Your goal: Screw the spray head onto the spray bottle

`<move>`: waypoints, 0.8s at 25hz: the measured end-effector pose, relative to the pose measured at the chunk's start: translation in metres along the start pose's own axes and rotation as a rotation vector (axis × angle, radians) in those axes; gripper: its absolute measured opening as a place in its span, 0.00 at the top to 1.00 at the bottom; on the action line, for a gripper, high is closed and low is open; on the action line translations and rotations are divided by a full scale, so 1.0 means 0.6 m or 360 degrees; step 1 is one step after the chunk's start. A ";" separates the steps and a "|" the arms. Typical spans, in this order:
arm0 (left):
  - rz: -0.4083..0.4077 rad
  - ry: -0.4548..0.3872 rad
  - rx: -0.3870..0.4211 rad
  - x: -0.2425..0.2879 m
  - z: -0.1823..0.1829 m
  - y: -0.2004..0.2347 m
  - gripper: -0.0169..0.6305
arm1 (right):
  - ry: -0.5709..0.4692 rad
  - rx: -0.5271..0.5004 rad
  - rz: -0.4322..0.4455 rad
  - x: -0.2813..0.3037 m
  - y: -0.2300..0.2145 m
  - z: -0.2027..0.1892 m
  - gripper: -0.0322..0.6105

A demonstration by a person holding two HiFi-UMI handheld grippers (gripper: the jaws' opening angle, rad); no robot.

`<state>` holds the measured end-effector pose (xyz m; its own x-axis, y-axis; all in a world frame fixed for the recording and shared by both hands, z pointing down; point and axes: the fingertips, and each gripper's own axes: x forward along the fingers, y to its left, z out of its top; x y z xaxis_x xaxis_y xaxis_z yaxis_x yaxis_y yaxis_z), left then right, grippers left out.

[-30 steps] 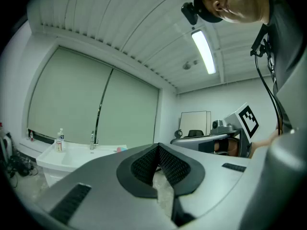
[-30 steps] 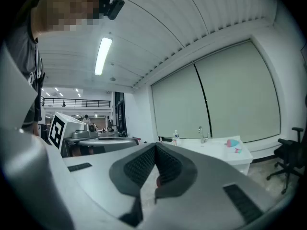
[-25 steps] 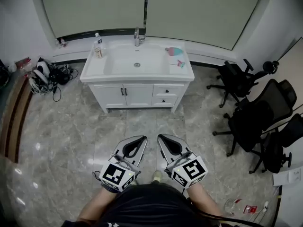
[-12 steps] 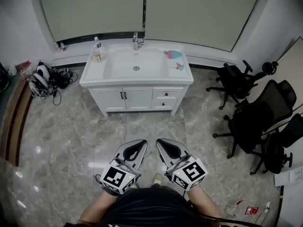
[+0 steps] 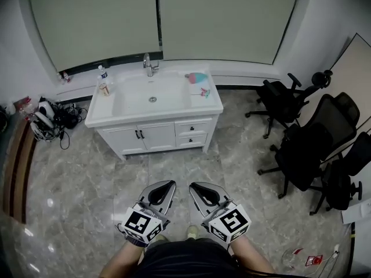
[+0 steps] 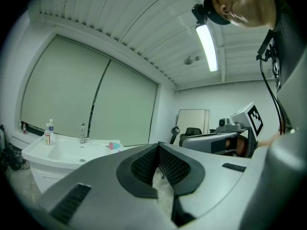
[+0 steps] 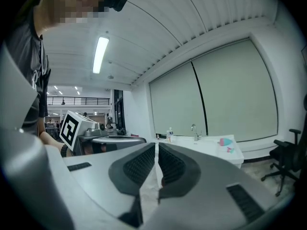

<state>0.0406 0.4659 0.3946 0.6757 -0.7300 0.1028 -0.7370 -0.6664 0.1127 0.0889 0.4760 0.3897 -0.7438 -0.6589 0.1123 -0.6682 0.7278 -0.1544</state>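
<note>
Left gripper (image 5: 169, 184) and right gripper (image 5: 194, 185) are just carried out front, fingers (image 6: 144, 166) pinched shut on nothing, since the teal-and-pink plastic spray bottle (image 5: 196, 77) (my guess) lies well off on the white vanity tabletop (image 5: 203, 104).

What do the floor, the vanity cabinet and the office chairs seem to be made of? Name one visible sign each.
Floor: polished stone or marble-look tile, going by grey veining, joints and glossy light spots.
Vanity cabinet: white painted or laminated board, probably; smooth panelled doors.
Office chairs: black, probably mesh and plastic; too small to confirm.
</note>
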 end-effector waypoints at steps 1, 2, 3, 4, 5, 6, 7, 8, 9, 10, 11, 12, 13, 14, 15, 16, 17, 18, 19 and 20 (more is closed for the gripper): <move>-0.0002 0.0002 0.0001 0.020 0.001 -0.002 0.97 | -0.0003 -0.0001 -0.0009 -0.006 -0.020 0.000 0.95; -0.0004 0.0005 0.0003 0.039 0.002 -0.003 0.97 | -0.0006 -0.0001 -0.0018 -0.011 -0.040 0.001 0.95; -0.0007 0.0008 0.0005 0.058 0.004 -0.004 0.97 | -0.0009 0.0002 -0.0029 -0.014 -0.060 0.002 0.95; -0.0011 0.0012 0.0007 0.076 0.006 -0.003 0.97 | -0.0012 0.0010 -0.0041 -0.015 -0.079 0.003 0.95; -0.0017 0.0017 0.0008 0.094 0.007 -0.002 0.97 | -0.0016 0.0023 -0.0052 -0.014 -0.098 0.003 0.95; -0.0024 0.0025 0.0008 0.111 0.008 0.001 0.97 | -0.0019 0.0036 -0.0060 -0.011 -0.115 0.004 0.95; -0.0033 0.0034 0.0006 0.129 0.008 0.005 0.97 | -0.0018 0.0047 -0.0065 -0.006 -0.131 0.005 0.95; -0.0041 0.0043 0.0002 0.148 0.007 0.012 0.97 | -0.0015 0.0055 -0.0069 0.002 -0.148 0.004 0.95; -0.0049 0.0053 -0.0001 0.167 0.006 0.022 0.97 | -0.0009 0.0060 -0.0074 0.013 -0.165 0.004 0.95; -0.0056 0.0062 -0.0004 0.188 0.004 0.036 0.97 | -0.0002 0.0064 -0.0081 0.026 -0.184 0.004 0.95; -0.0062 0.0071 -0.0004 0.210 0.002 0.053 0.97 | 0.0004 0.0071 -0.0092 0.041 -0.205 0.003 0.95; -0.0068 0.0079 -0.0002 0.232 0.000 0.074 0.97 | 0.0011 0.0079 -0.0106 0.058 -0.228 0.002 0.95; -0.0076 0.0089 0.0002 0.256 -0.003 0.097 0.97 | 0.0021 0.0087 -0.0122 0.078 -0.253 0.000 0.95; -0.0085 0.0099 0.0005 0.282 -0.005 0.125 0.97 | 0.0031 0.0093 -0.0139 0.100 -0.278 -0.001 0.95; -0.0095 0.0108 0.0009 0.309 -0.006 0.155 0.97 | 0.0041 0.0098 -0.0158 0.125 -0.305 -0.002 0.95; -0.0107 0.0114 0.0013 0.336 -0.006 0.189 0.97 | 0.0049 0.0102 -0.0179 0.153 -0.332 -0.001 0.95; -0.0121 0.0119 0.0017 0.365 -0.003 0.223 0.97 | 0.0055 0.0109 -0.0202 0.183 -0.360 0.003 0.95; -0.0138 0.0124 0.0019 0.396 0.001 0.259 0.97 | 0.0057 0.0119 -0.0224 0.214 -0.389 0.009 0.95; -0.0163 0.0135 0.0016 0.427 0.008 0.293 0.97 | 0.0057 0.0133 -0.0247 0.246 -0.417 0.019 0.95; -0.0200 0.0150 0.0006 0.457 0.014 0.325 0.97 | 0.0057 0.0145 -0.0270 0.277 -0.444 0.031 0.95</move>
<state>0.0821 0.1346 0.4364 0.7606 -0.6235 0.1807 -0.6467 -0.7521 0.1271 0.1436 0.1688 0.4315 -0.6221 -0.7622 0.1789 -0.7805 0.5858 -0.2182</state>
